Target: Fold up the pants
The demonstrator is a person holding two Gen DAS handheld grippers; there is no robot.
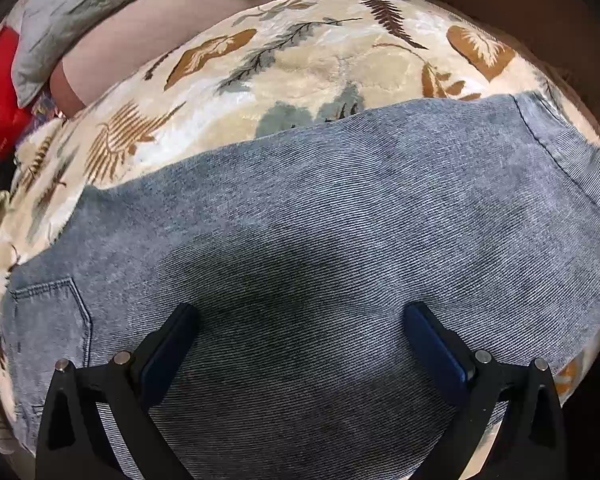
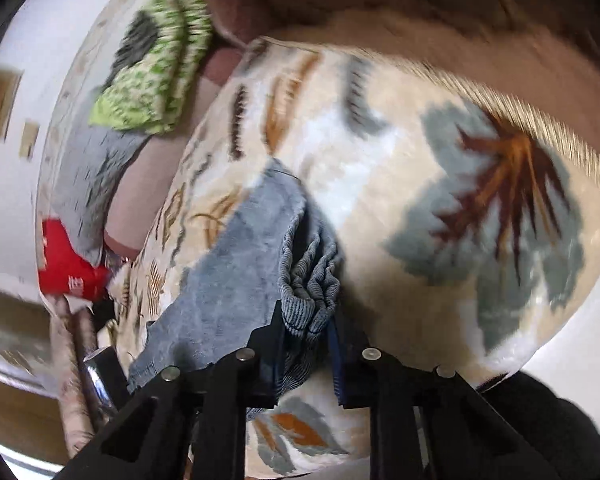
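Two tongs are working: my left tongs (image 1: pixel 300 344) are hanging spread wide over the pants (image 1: pixel 320 220), gripping nothing, while my right tongs (image 2: pixel 306 334) are pinching a bunched edge. The blue-grey ribbed denim is lying across a leaf-patterned blanket (image 1: pixel 300 64).

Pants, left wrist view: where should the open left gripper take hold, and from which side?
Judging by the lie, the near edge of the pants, approached from the person's side. The left gripper hangs open over flat denim offering no fold to pinch; the right gripper already pinches a bunched edge.
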